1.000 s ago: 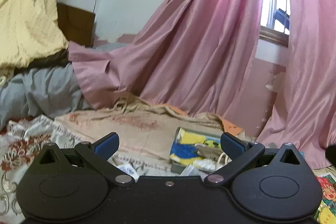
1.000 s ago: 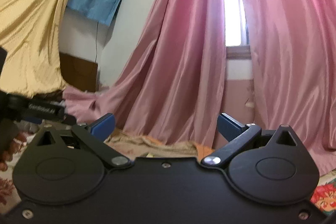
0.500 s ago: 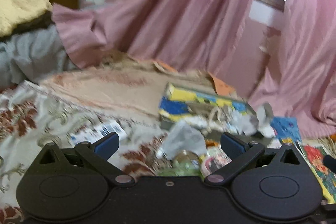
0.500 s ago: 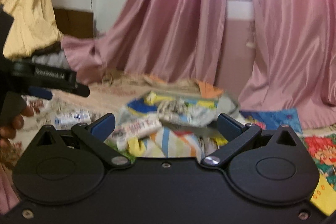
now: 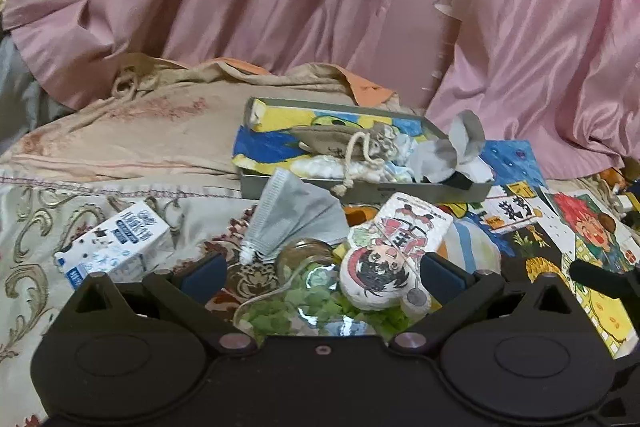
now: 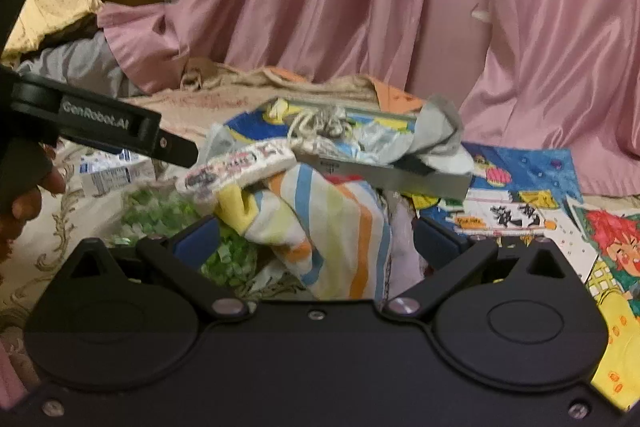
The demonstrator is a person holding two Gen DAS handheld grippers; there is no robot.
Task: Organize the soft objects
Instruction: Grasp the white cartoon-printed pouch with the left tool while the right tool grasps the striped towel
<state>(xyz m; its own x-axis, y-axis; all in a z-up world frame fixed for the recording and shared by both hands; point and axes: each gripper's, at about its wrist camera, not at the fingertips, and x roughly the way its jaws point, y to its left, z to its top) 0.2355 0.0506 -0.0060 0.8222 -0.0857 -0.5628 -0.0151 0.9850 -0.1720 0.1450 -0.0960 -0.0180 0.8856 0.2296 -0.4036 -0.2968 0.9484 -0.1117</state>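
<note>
Left gripper [image 5: 322, 277] was wide open, holding nothing, over a cartoon plush pad [image 5: 394, 251] and a clear bag of green bits [image 5: 316, 301]. Right gripper [image 6: 316, 241] was wide open too, empty, over striped cloth [image 6: 332, 227]. Metal tray [image 5: 400, 189] of soft items sat farther back, milk carton [image 5: 114, 245] left

Left gripper [image 5: 322, 269] spread wide, empty, over a bag of green pieces [image 5: 308, 307] and a cartoon plush [image 5: 394, 251]. Grey mask [image 5: 294, 215] just beyond. Tray [image 5: 360, 189] behind holds a drawstring pouch [image 5: 340, 143]; milk carton [image 5: 114, 245] at left.
</note>
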